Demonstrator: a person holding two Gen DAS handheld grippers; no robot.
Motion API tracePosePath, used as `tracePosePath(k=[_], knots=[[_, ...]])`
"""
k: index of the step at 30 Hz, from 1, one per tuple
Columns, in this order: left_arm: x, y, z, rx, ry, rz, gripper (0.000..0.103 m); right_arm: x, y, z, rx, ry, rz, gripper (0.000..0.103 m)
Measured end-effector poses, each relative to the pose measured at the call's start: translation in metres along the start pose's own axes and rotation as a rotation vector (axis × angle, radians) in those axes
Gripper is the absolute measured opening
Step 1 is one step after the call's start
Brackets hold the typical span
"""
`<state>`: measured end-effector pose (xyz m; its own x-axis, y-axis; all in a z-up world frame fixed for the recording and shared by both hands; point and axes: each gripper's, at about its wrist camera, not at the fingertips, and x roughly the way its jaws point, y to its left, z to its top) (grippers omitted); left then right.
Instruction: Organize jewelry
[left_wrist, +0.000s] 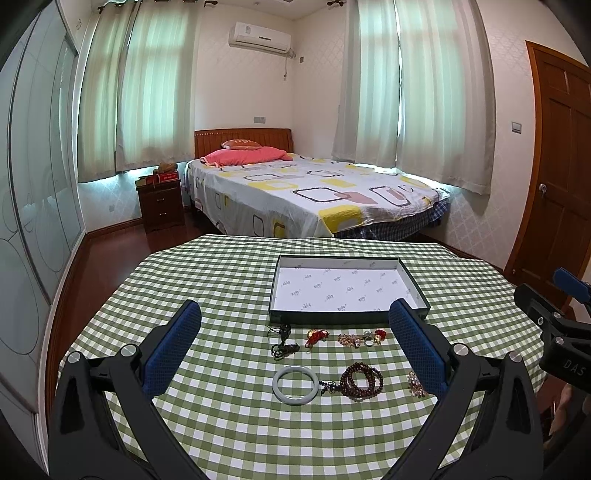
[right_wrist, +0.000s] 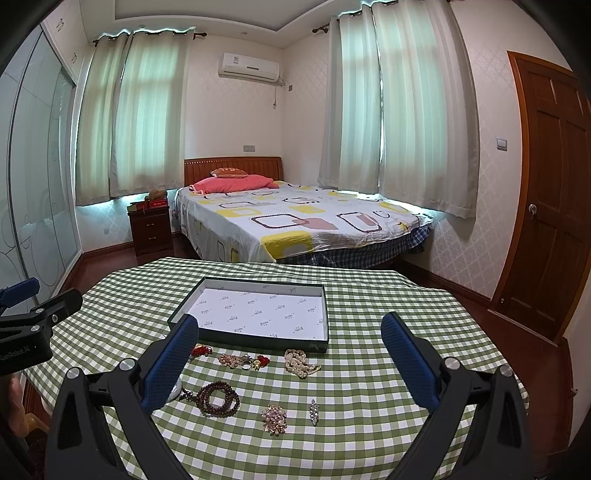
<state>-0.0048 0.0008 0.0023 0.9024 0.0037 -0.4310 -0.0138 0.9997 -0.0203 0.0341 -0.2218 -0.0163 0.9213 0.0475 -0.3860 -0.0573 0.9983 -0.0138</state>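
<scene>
Both the left gripper and the right gripper are hovering wide apart and holding nothing above the desk in its green checked cloth. Jewelry is lying in two rows just before the shallow box: a pale bangle, dark red beads, a pearl strand, a brooch. The box's paper lining is showing small printed marks, too fine to read. "DAS" is showing on the right gripper's body at the left view's edge.
</scene>
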Motion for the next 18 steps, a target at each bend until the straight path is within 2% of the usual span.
tracePosePath(k=[18], knots=[[0.0022, 0.0008, -0.0026, -0.003, 0.011, 0.002, 0.099, -0.0008, 0.0013, 0.0011, -0.001, 0.000, 0.000, 0.097]])
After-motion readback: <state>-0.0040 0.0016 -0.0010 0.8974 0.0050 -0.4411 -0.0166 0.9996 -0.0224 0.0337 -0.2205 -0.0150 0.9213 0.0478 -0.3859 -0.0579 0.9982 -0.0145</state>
